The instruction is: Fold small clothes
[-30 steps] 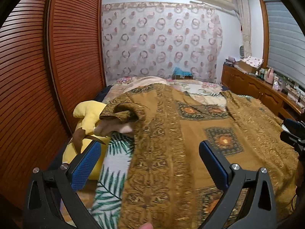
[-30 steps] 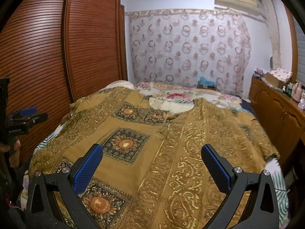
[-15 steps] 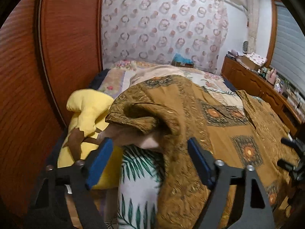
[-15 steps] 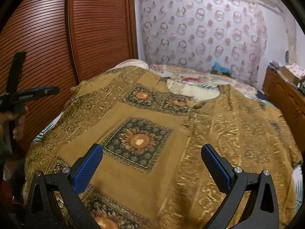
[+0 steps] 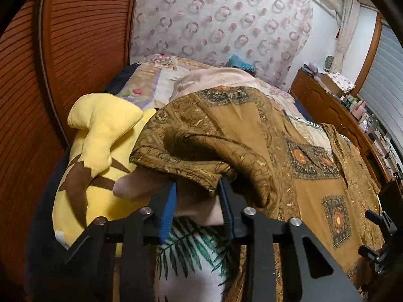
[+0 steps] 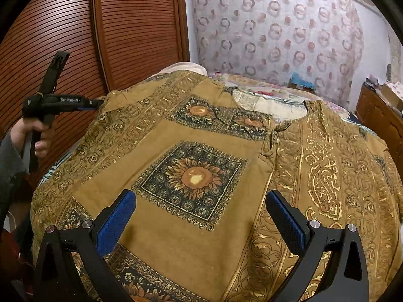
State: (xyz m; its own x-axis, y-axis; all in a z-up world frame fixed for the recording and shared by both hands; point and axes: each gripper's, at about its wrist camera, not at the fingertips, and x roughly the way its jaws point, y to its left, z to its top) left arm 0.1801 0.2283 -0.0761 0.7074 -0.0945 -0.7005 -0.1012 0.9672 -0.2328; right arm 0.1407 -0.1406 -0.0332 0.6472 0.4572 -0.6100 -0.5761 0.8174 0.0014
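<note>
The left gripper [image 5: 197,201] has its fingers narrowed around the sleeve edge of the brown patterned shirt [image 6: 201,176] (whether they actually pinch it, I cannot tell), beside a yellow plush toy [image 5: 100,146]. The shirt lies spread over the bed [image 5: 161,80], under the wide-spread right gripper [image 6: 199,216].

only "genrobot.ai" reads, in small white print, on the left gripper [image 6: 97,104] body.
</note>
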